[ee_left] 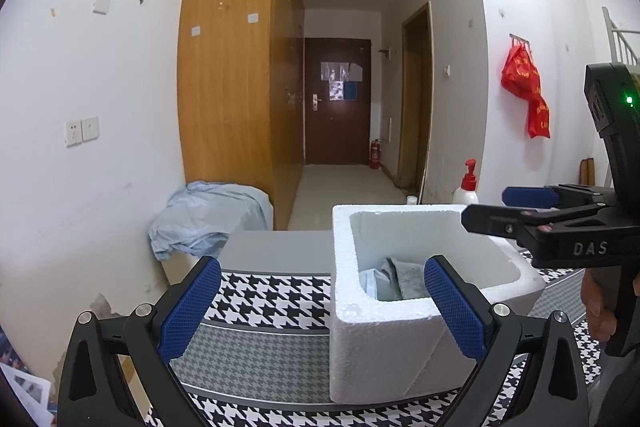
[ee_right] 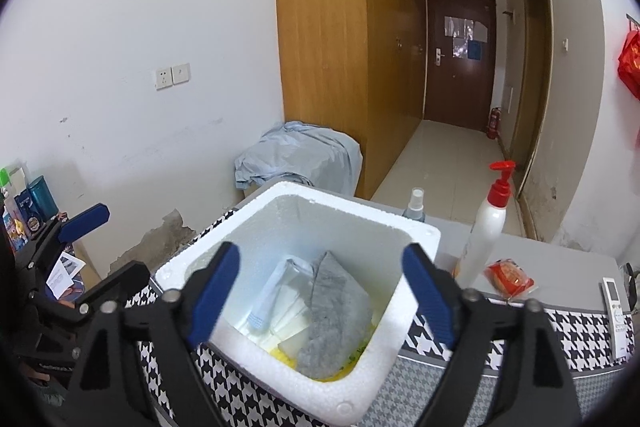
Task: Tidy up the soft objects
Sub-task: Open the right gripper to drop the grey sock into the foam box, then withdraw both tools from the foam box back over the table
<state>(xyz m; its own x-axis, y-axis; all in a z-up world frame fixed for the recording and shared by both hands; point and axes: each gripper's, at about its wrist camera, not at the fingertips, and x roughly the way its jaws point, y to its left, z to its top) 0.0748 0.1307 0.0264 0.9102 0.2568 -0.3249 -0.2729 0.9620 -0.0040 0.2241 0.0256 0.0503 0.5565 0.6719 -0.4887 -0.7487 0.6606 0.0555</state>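
While both grippers' jaws stand spread, a folded grey cloth [ee_right: 334,311] lies inside the foam box [ee_right: 400,307].

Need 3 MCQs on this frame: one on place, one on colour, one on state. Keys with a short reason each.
1. Where does the grey cloth lie?
A. on the floor
B. inside the white foam box
C. on the wardrobe

2. What colour is the pump top of the white bottle?
A. red
B. green
C. black

3. How does the right gripper stand?
A. shut on the cloth
B. shut on the bottle
C. open, holding nothing

Key: 1 B, the cloth rests in the box with other soft items; 2 A, the pump is red; 3 C, its blue pads stand wide apart above the box, touching nothing.
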